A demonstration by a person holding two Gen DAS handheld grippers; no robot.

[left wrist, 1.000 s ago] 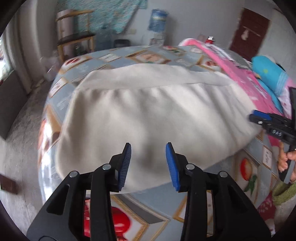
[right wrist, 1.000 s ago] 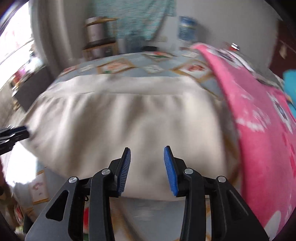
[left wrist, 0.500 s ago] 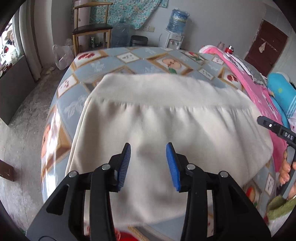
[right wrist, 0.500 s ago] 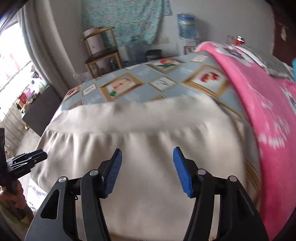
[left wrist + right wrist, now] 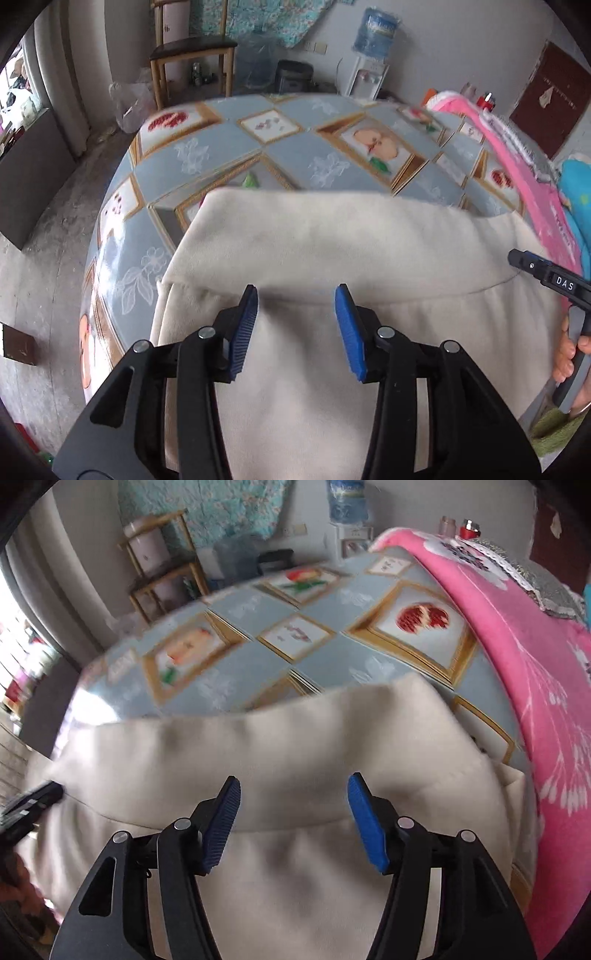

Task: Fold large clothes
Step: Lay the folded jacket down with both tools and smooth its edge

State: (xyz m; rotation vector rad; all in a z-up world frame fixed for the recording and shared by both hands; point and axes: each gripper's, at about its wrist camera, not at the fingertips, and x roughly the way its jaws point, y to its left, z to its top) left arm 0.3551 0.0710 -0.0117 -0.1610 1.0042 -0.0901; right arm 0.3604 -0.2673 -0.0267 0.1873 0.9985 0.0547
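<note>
A large cream garment [image 5: 332,251] lies spread on the bed, with a wide folded band along its far edge and a seam across it. My left gripper [image 5: 296,291] hovers over that seam near the garment's left side. Its jaws are opening slightly and nothing is between the blue pads. Over the same cream garment [image 5: 295,746], nearer its right side, my right gripper [image 5: 294,779] stands open wider and also holds nothing. Each gripper shows at the edge of the other's view: the right gripper [image 5: 543,273] in a hand, the left gripper [image 5: 33,801] blurred.
The bed's sheet [image 5: 303,162] is blue-grey with framed fruit pictures. A pink blanket [image 5: 517,646] lies along the right of the garment. Beyond the bed stand a wooden chair [image 5: 192,48], a water dispenser [image 5: 373,44] and a shelf [image 5: 159,572]. Bare concrete floor lies to the left.
Both grippers have moved forward over the garment, from its near edge to the seam by the far band. The right jaws have widened; the left ones barely.
</note>
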